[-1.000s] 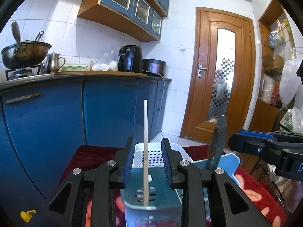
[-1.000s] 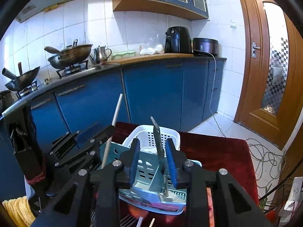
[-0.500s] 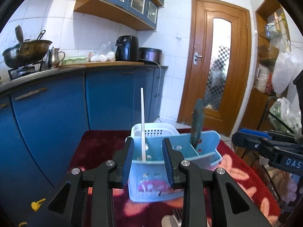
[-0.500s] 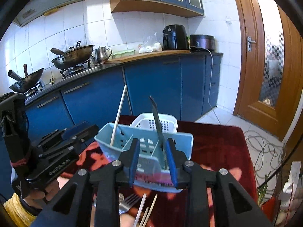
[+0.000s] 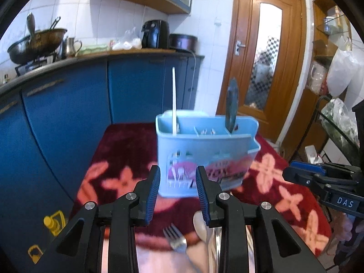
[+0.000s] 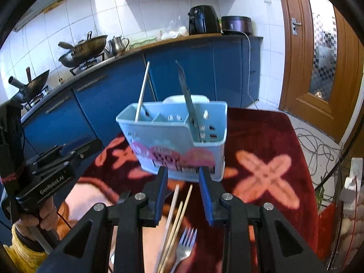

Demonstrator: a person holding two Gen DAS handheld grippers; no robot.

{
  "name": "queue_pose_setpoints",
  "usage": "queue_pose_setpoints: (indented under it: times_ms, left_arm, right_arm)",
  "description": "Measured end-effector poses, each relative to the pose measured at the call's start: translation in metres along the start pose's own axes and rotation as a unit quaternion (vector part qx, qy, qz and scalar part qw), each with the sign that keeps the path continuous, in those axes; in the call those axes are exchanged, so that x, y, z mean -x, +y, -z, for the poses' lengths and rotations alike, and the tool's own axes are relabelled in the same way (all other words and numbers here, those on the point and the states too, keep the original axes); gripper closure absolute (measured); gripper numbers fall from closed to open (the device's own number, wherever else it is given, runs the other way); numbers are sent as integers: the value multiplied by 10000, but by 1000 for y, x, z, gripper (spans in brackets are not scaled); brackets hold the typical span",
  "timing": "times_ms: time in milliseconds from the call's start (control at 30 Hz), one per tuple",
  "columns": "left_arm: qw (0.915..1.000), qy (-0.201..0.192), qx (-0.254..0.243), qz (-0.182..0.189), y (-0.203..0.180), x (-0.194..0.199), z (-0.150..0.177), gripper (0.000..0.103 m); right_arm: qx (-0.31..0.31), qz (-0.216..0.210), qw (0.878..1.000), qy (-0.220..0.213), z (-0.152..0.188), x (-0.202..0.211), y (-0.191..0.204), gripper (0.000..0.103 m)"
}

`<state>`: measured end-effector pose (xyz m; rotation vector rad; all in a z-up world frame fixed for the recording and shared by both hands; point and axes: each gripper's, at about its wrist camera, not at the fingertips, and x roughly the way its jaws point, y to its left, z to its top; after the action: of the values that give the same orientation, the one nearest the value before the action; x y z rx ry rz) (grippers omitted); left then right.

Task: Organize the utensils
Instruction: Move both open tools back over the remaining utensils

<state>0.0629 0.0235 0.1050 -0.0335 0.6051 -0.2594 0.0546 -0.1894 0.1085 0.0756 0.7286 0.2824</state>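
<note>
Utensil caddy (image 5: 206,157), pale blue, floral label, chopstick (image 5: 173,100), knife (image 5: 231,104), both fingers parted, empty.

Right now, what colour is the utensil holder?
Light blue utensil holder, clearest in the right wrist view.

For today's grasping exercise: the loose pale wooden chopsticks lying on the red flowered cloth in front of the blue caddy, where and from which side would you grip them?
Grip the pale wooden chopsticks on their bare upper stretch, coming from above with the right gripper, jaws across the sticks. They lie flat, close together, running away from the camera toward the light blue plastic caddy; their near ends lie beside the metal fork, so that end is probably crowded.
</note>
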Motion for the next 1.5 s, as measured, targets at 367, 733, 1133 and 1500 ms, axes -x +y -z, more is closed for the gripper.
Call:
queue_pose_setpoints:
  times_ms: [367, 733, 1133, 1500]
  left_arm:
    - [9979, 606, -108, 196, -17, -4, 33, 70]
    - [9939, 1042, -221, 301, -31, -31, 53, 69]
    - [9883, 1426, -377, 396, -40, -61, 65, 70]
    - [9855, 1610, -364, 385, -40, -78, 66, 93]
  right_arm:
    - [-217, -71, 9989, 417, 40, -11, -7, 72]
    - [-423, 7, 9957, 820, 73, -29, -20, 72]
    - [-537, 24, 9938, 977, 88, -35, -30, 72]
    - [-590, -106, 9928, 1035, 94, -38, -35, 72]
